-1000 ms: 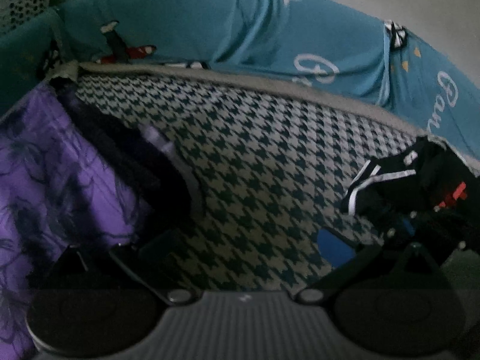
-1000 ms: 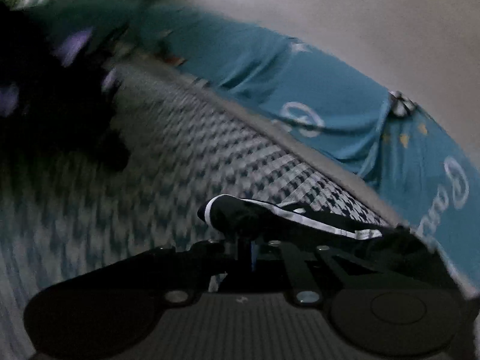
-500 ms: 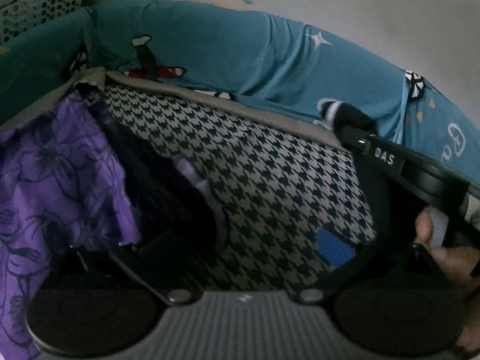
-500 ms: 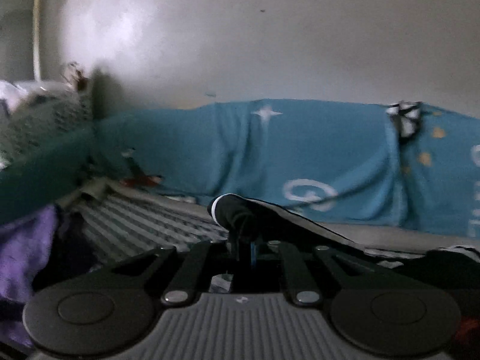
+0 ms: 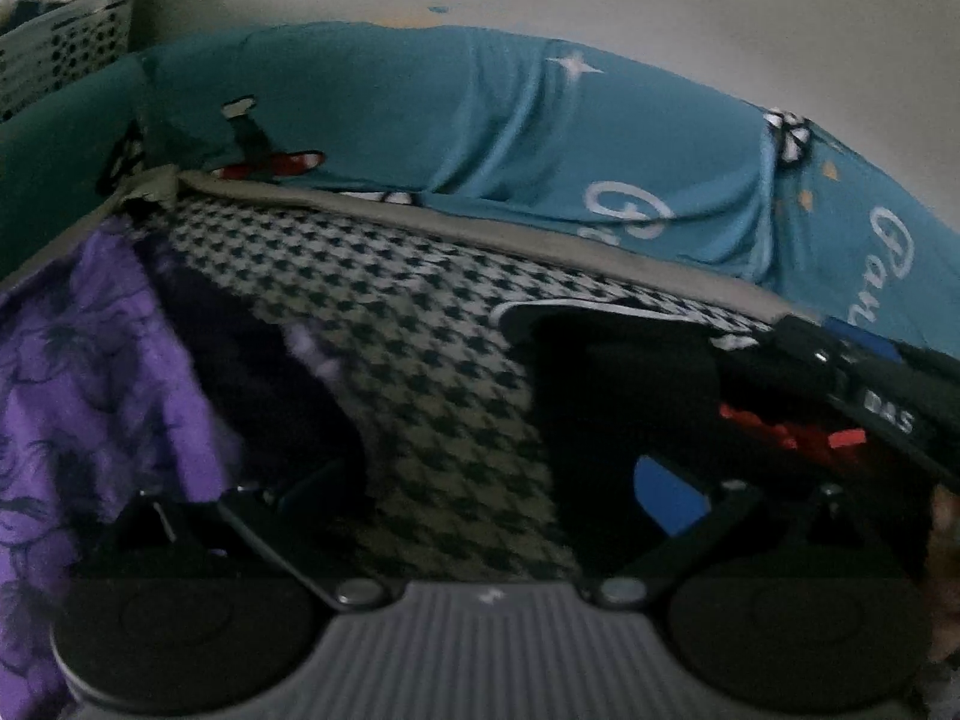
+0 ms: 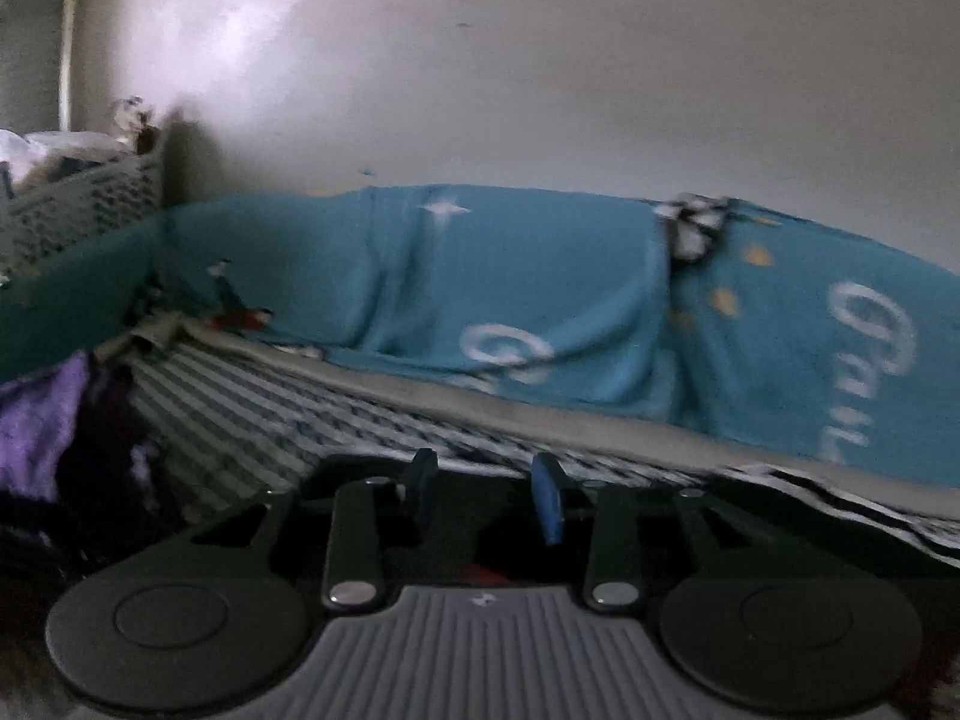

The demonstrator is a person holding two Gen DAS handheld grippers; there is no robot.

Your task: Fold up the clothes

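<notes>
Released since half a second ago: my right gripper (image 6: 489,495) was clamped on the black white-striped garment (image 5: 606,396), now its fingers stand apart with nothing between them.

Left wrist view: left gripper (image 5: 480,480) spread wide over the houndstooth cover (image 5: 420,324). Black garment lies at 3 o'clock on that cover, purple floral cloth (image 5: 78,360) at 9. Teal blanket (image 5: 480,120) at 12.

Right wrist view: the garment's striped edge (image 6: 840,498) at 4 o'clock, laundry basket (image 6: 72,210) at 10.
</notes>
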